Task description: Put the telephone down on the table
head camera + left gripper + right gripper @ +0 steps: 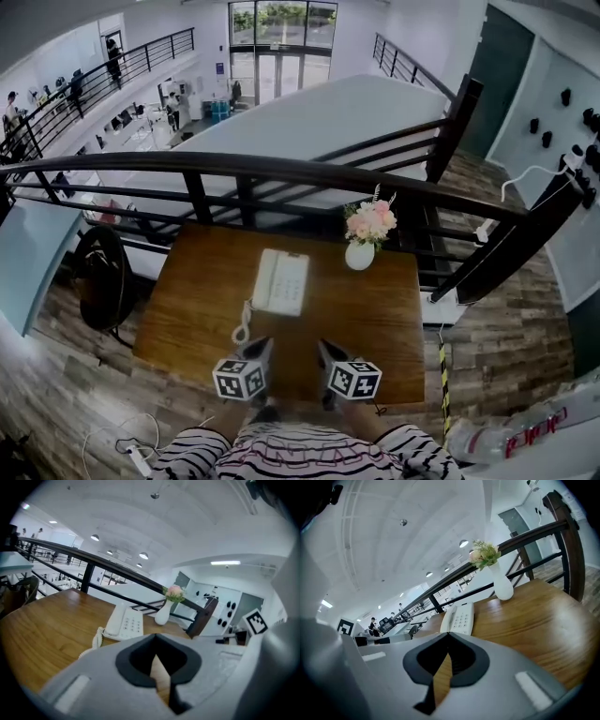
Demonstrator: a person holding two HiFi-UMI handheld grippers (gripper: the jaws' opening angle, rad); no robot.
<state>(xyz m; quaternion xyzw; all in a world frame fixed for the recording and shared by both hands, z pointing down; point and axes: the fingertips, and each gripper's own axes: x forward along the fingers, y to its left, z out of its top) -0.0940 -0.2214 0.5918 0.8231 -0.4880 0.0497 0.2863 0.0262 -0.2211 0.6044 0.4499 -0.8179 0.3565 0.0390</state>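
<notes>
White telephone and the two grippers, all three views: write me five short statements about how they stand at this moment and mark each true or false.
1. The white corded telephone lies flat on the brown wooden table. True.
2. The left gripper is shut on the handset. False: its jaws are together on nothing, short of the telephone.
3. The white vase of pink flowers stands on the table beyond the telephone, apart from it. True.
4. The right gripper has its jaws wide apart. False: they are together and empty.
5. The handset lies off the base on the table. False: it sits on the base.
</notes>
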